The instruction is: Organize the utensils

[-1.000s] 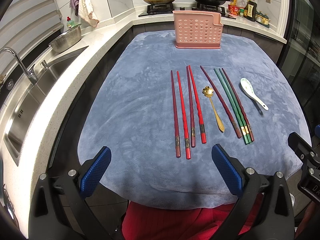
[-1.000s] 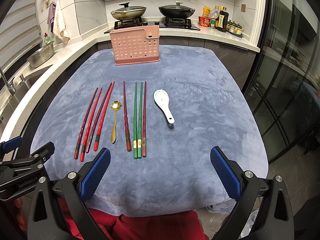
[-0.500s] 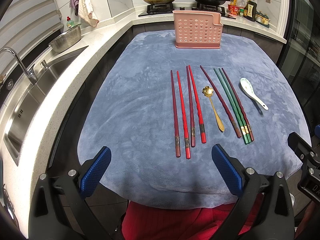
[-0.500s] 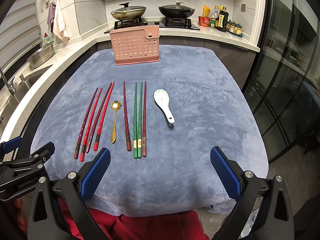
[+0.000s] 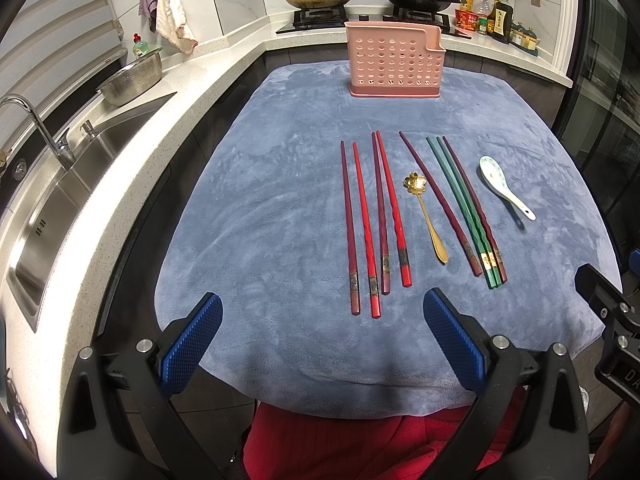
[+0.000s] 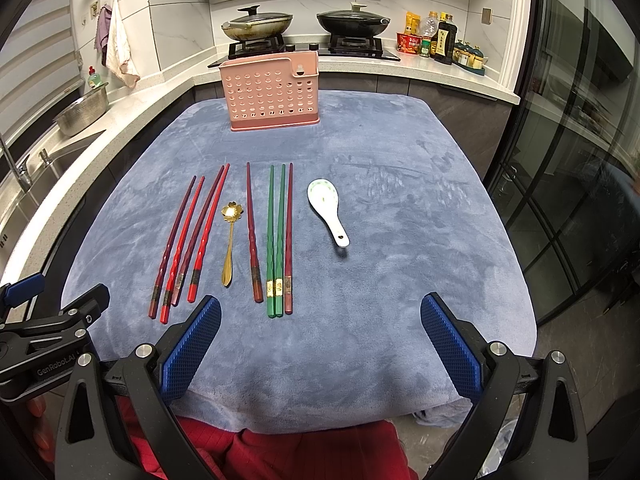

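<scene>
On a grey-blue cloth (image 5: 260, 208) (image 6: 400, 260) lie several red and maroon chopsticks (image 5: 374, 224) (image 6: 188, 240), a gold spoon (image 5: 428, 216) (image 6: 229, 240), a maroon chopstick (image 6: 252, 236), two green chopsticks (image 5: 460, 208) (image 6: 275, 240) with a maroon one beside them, and a white ceramic spoon (image 5: 504, 188) (image 6: 330, 210). A pink perforated utensil holder (image 5: 396, 62) (image 6: 270, 92) stands upright at the cloth's far end. My left gripper (image 5: 320, 340) and right gripper (image 6: 320, 340) hover at the near edge, both open and holding nothing.
A steel sink (image 5: 52, 208) with a faucet (image 5: 36, 128) and a colander (image 5: 132, 80) runs along the left counter. Two lidded pans (image 6: 304, 24) sit on the stove behind the holder, with bottles (image 6: 436, 40) to the right. A glass door (image 6: 580, 160) borders the right.
</scene>
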